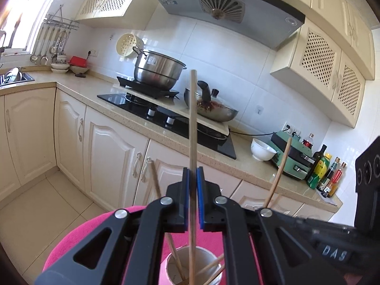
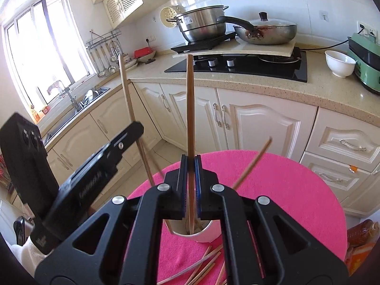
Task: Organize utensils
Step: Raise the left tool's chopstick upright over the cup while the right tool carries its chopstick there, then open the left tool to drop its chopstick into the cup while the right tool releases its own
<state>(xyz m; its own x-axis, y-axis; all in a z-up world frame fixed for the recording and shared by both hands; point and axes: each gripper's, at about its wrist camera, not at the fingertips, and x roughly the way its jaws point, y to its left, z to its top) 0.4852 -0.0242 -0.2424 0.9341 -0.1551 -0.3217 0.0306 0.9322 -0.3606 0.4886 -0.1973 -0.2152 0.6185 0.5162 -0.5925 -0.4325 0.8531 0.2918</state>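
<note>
My left gripper is shut on a pale wooden chopstick that stands upright, its lower end inside a white cup on the pink round table. Other chopsticks lean in the cup. In the right wrist view my right gripper is shut on a darker chopstick, also upright, with its lower end in the white cup. The left gripper shows at the left there, holding its pale chopstick. Several loose chopsticks lie on the pink cloth near the cup.
A kitchen counter runs behind the table with a black hob, a steel pot, a frying pan, a white bowl and a green appliance. Bottles stand on the counter's right end. A sink lies at the left.
</note>
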